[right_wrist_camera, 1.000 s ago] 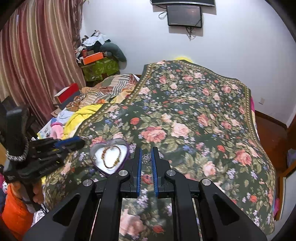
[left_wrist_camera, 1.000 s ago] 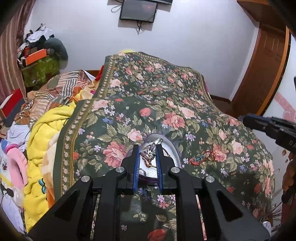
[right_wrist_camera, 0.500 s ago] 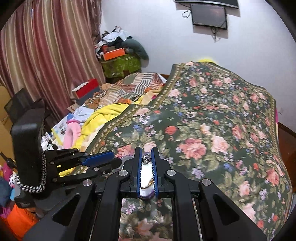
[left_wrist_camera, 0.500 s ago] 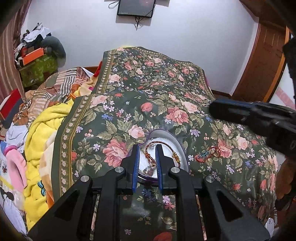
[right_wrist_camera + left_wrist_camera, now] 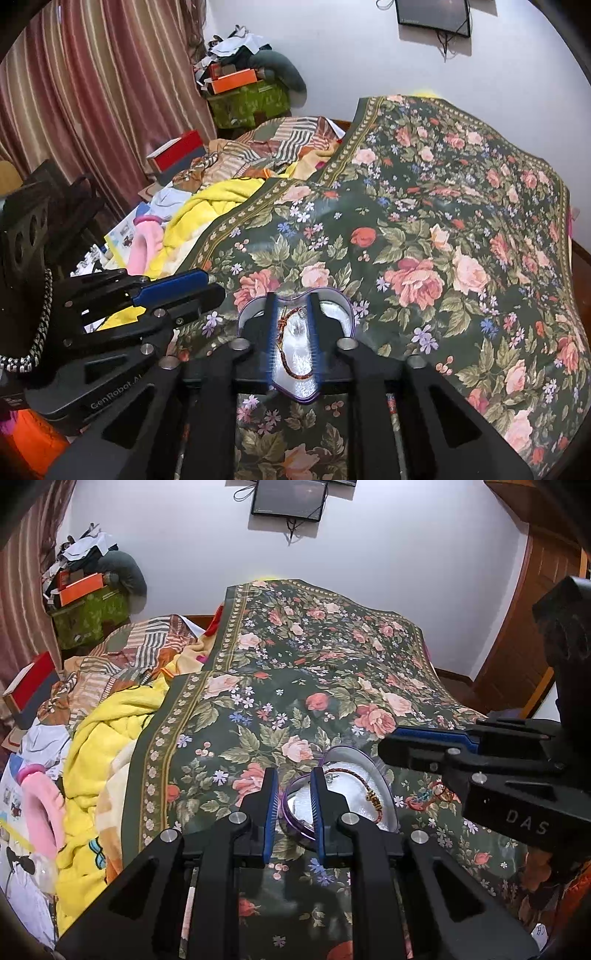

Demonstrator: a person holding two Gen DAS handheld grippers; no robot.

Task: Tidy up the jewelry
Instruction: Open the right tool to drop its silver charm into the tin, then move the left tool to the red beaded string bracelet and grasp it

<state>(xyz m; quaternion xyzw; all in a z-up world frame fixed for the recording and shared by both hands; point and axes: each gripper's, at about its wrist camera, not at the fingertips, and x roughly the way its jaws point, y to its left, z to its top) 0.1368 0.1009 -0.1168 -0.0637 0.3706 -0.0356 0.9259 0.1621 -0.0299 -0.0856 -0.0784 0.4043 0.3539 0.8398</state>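
With both sets of fingers spread and empty, I hold my left gripper [image 5: 291, 805] and right gripper [image 5: 291, 332] over the heart-shaped dish [image 5: 334, 314], where a braided bracelet [image 5: 286, 363] already lies. One red trinket [image 5: 430, 794] remains on the floral bedspread [image 5: 295, 686], seen only from the left wrist.

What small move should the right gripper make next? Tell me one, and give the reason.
Probably swing the right gripper to its right, toward the loose red-and-teal bracelet lying on the floral bedspread beside the purple-rimmed heart-shaped dish. Its jaws stand open and empty over the dish, the braided red bracelet already lies inside, and that loose piece is the only jewelry visible outside.
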